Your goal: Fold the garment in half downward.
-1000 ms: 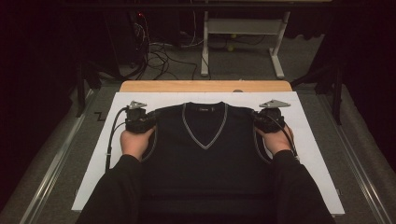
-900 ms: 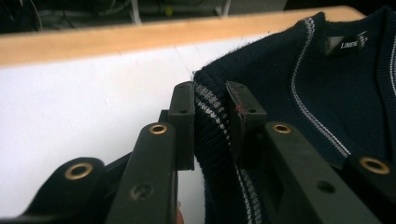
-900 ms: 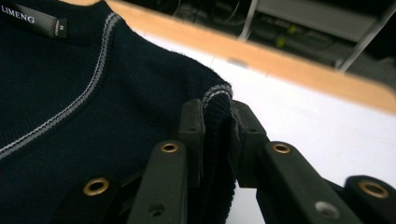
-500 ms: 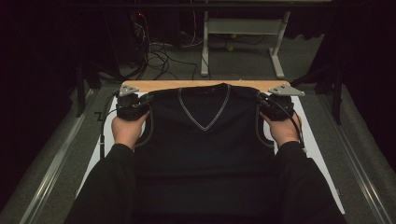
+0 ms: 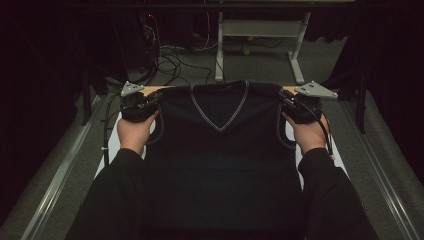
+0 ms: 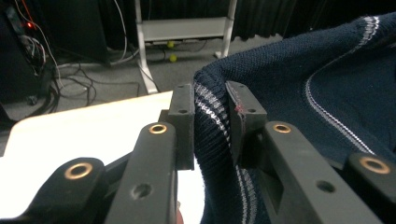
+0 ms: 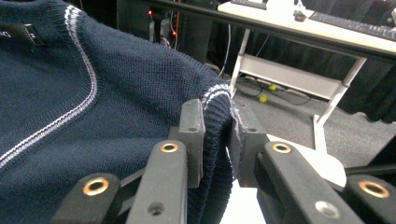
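A dark navy knitted sleeveless vest (image 5: 220, 150) with a grey-striped V-neck hangs lifted by its two shoulders above the white table top (image 5: 114, 142). My left gripper (image 5: 150, 102) is shut on the vest's left shoulder; its pads squeeze the striped armhole rib (image 6: 210, 123). On the other side, my right gripper (image 5: 287, 102) is shut on the right shoulder, with the ribbed edge (image 7: 217, 135) pinched between the pads. The vest (image 6: 299, 84) stretches between both grippers, and its lower part drapes down toward the person's forearms.
The white table top (image 6: 84, 140) lies under the vest, with metal rails (image 5: 60, 175) along both sides. Beyond the far edge stand a white desk frame (image 5: 260, 35), loose cables (image 5: 170, 55) on grey carpet and small yellow balls (image 6: 173, 57).
Both grippers have risen and carried the vest's shoulders up and toward the far edge; the vest went from lying flat to hanging from the two grips.
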{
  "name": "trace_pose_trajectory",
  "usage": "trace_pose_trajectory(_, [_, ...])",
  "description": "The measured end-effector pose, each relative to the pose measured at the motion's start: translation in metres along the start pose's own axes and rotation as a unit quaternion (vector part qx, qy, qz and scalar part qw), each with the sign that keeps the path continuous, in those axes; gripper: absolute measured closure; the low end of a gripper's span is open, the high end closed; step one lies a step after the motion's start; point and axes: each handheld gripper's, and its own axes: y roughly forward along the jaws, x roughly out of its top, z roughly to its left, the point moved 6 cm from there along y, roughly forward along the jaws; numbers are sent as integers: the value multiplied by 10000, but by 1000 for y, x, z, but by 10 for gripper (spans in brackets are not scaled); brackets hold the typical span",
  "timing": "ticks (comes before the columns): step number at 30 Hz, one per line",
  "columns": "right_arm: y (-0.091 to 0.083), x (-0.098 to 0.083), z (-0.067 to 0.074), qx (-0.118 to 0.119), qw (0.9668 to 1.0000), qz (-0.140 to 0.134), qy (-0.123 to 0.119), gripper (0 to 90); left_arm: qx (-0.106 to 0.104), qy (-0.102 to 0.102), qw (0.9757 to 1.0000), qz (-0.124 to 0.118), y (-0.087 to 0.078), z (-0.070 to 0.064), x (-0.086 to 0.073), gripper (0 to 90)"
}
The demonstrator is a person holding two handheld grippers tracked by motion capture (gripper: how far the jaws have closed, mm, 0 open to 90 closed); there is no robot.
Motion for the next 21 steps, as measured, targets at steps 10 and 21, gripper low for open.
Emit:
trace_pose_trajectory(10, [2,-28,7,129,9998,159,50,776,-109,-70,9997,218,3,0,-26,700])
trace_pose_trajectory(21, [-21,-50,21,401,9992,51,-16,775,-386,51,9989,279,-20,-6,-55,700])
